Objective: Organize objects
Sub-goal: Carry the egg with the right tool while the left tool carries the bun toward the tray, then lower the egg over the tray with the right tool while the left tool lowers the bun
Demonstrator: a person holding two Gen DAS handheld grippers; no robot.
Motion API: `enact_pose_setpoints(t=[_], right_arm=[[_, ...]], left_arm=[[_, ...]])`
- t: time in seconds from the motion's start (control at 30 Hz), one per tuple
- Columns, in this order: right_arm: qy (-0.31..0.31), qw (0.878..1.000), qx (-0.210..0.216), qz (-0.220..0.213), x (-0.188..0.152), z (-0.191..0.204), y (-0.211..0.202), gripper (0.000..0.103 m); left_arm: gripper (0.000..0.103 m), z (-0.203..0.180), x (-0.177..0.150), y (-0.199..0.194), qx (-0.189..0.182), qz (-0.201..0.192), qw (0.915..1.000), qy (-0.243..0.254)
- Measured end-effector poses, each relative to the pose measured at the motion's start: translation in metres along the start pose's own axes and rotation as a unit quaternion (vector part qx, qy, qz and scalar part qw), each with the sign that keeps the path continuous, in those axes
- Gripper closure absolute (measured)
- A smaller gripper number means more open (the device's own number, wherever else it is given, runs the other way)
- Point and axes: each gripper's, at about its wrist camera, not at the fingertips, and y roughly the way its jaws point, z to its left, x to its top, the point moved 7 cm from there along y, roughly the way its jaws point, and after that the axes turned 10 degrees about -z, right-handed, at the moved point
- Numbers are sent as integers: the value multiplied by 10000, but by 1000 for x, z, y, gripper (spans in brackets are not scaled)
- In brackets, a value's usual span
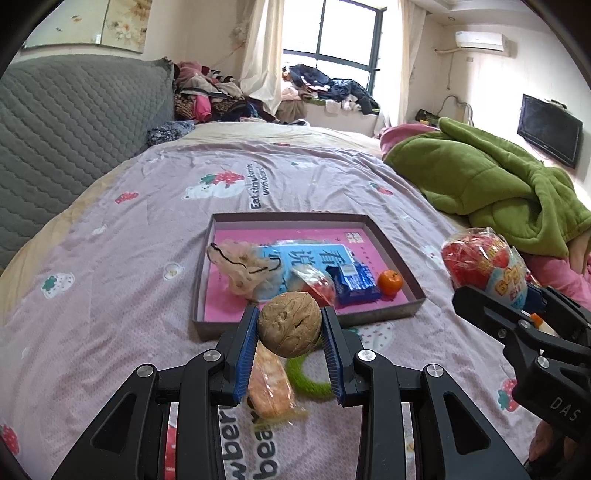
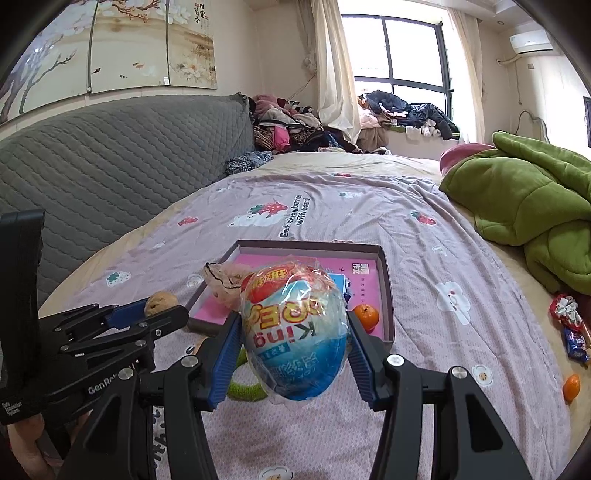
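Two loaded tools: left tool [image 1: 290, 325] clamping walnut [image 1: 290, 324], right tool [image 2: 293, 334] clamping wrapped egg [image 2: 295, 332], tray [image 1: 391, 243] ahead.

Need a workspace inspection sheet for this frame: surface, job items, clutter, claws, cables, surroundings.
Surface: bed sheet, pink, strawberry print.
Job's things: tray holds mandarin, blue packet, mesh pouch; wrapped cake and green ring lie on the sheet.
Clutter: loose mandarin, candy wrappers.
Claws: left claw shut on walnut; right claw shut on toy egg.
Cables: nothing seen.
Surroundings: green blanket, clothes pile, window.
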Motion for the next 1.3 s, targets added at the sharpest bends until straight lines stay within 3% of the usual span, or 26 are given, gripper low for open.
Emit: enact_pose_setpoints(t=[0.97,1.3], right_arm=[[-107,9997,-242,-1,24,-18,51,48],[-196,9991,-361,55,23,-24,69,48]], left_arm=[[69,24,44,55,69,29,10000,-27],[69,24,41,72,98,62,9999,107]])
